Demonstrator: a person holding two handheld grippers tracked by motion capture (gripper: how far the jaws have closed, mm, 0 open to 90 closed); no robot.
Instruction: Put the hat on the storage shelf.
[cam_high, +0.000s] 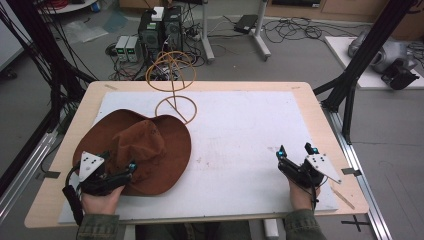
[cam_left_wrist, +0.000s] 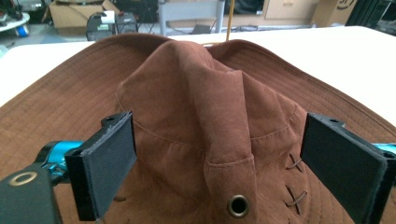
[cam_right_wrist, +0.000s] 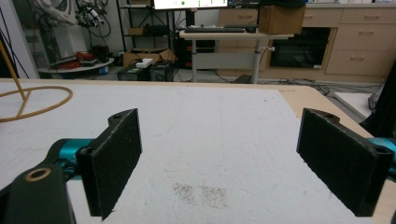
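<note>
From the high view, a brown hat (cam_high: 145, 150) lies crown up on the white mat (cam_high: 240, 150) at the left half of the desk (cam_high: 315, 107), its far brim touching the ring base of a yellow wire stand (cam_high: 172, 85). The left tongs (cam_high: 131, 169) sit over the hat's near brim, held by the person's left hand (cam_high: 100, 197). The right tongs (cam_high: 296, 150) rest well apart at the right side of the mat, in the right hand (cam_high: 302, 195), spread with nothing between them.

In the left gripper view, the left tongs (cam_left_wrist: 219, 170) stand wide open, one jaw on each side of the hat's (cam_left_wrist: 205, 116) creased crown, not pinching it. A metal eyelet (cam_left_wrist: 238, 206) shows low on the crown.

In the right gripper view, the right tongs (cam_right_wrist: 219, 163) gape wide over bare mat (cam_right_wrist: 210, 130), holding nothing; the stand's ring (cam_right_wrist: 32, 102) lies far left.
</note>
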